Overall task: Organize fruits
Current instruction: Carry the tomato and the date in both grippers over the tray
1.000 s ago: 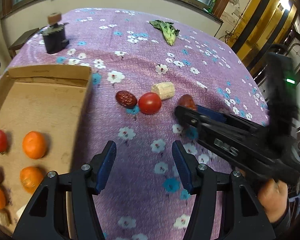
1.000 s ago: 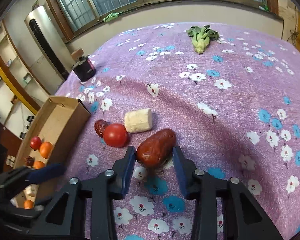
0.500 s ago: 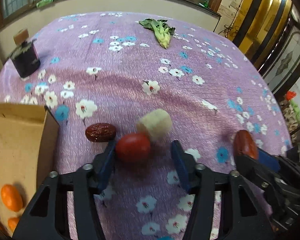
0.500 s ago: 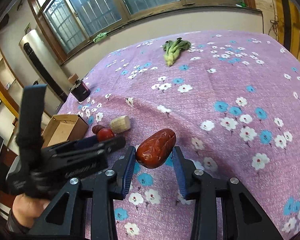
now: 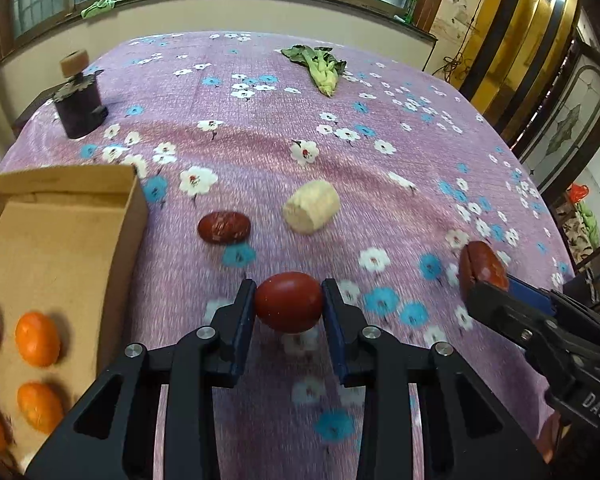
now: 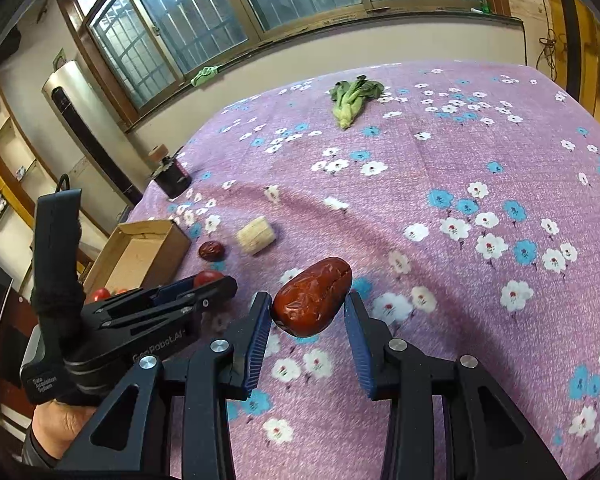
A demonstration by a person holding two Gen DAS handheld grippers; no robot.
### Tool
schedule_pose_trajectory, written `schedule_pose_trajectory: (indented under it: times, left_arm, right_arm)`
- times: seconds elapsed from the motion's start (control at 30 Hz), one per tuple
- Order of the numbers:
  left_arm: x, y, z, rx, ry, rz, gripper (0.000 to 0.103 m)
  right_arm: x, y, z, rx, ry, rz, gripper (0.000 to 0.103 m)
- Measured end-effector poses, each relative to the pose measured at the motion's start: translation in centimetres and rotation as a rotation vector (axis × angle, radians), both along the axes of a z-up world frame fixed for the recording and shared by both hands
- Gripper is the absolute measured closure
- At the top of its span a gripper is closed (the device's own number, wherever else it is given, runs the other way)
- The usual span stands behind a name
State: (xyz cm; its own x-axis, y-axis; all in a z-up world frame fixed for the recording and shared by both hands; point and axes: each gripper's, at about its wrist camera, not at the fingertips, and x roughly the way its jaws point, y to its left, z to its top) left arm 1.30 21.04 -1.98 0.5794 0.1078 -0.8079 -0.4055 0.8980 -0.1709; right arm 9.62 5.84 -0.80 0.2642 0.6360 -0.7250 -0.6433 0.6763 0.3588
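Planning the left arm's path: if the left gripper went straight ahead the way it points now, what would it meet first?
Probably the corn piece, just right of that line. The left gripper holds a tomato; the red date lies to the left. Depth is uncertain.

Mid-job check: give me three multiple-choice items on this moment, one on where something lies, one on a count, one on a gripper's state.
1. Where does the leafy green vegetable lie?
A. in the cardboard box
B. at the cloth's far side
C. beside the corn piece

2. How many red dates are outside the box?
A. one
B. two
C. four

3. The left gripper is
A. open, empty
B. shut on the tomato
C. shut on the corn piece

Answers: B, it lies near the window wall; B, one on the cloth, one in the right gripper; B, both pads press it.
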Motion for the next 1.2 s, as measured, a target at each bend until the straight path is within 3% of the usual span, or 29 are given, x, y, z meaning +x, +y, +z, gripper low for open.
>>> schedule_pose_trajectory:
  times: [0.3,1.2]
  left_arm:
    - [-3.7,-0.5,2.1,0.026,-0.034,0.03,0.073]
    - [-9.5,2.2,4.8,0.048,-0.088,0.104,0.073]
  right_arm:
    - [-2.9,0.8,0.8,0.004,-0.015,0.04,0.065]
    - [-7.9,4.7,2.5,-0.01,-0.061,0.132,0.065]
